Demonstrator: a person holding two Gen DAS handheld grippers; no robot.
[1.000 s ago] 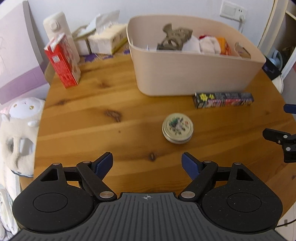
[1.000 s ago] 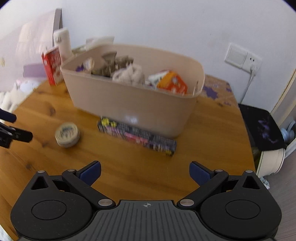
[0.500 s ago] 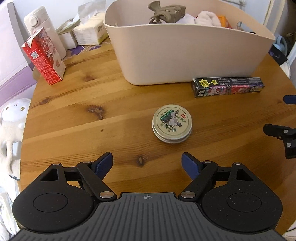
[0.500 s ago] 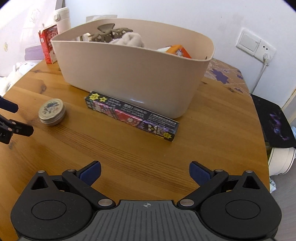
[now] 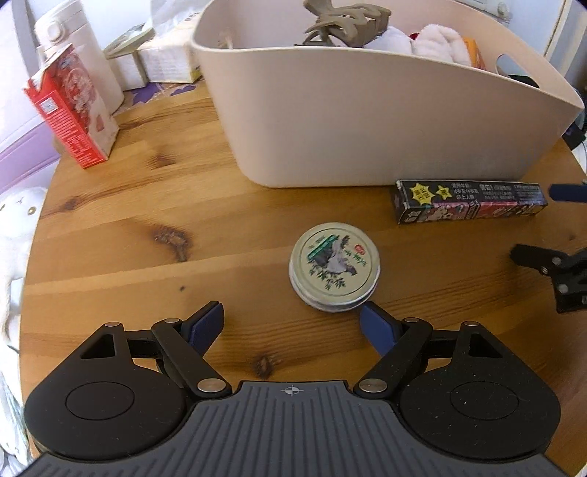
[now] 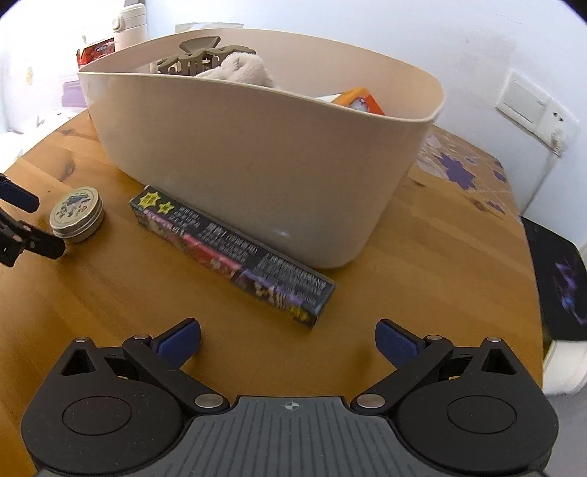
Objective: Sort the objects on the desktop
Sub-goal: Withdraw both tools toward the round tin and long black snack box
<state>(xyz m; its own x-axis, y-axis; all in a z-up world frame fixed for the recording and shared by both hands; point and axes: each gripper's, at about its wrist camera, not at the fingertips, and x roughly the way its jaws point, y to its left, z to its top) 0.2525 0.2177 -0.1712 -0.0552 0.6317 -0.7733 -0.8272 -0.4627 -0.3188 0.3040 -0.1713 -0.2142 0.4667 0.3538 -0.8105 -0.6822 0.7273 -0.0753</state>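
Note:
A round tin [image 5: 334, 266] with a printed lid lies on the wooden table [image 5: 154, 205], just beyond my open left gripper [image 5: 291, 323] and close to its right finger. Nothing sits between the left fingers. A long dark printed box [image 6: 231, 253] lies against the foot of the beige tub [image 6: 256, 154], just ahead of my open, empty right gripper [image 6: 288, 339]. The same box [image 5: 469, 201] and tub [image 5: 367, 121] appear in the left wrist view, the tin [image 6: 76, 213] in the right wrist view. The tub holds a hair claw [image 5: 345, 18], white cloth and an orange packet.
A red carton [image 5: 71, 110], a white bottle [image 5: 79, 47] and tissue packs [image 5: 161, 58] stand at the table's back left. A plush toy [image 5: 14, 235] lies off the left edge. A wall socket [image 6: 535, 110] and a dark stool [image 6: 561, 282] are on the right.
Both grippers have come forward and lower toward the table. The tin now lies much nearer the left fingers, and the long box nearer the right fingers. Both stay open.

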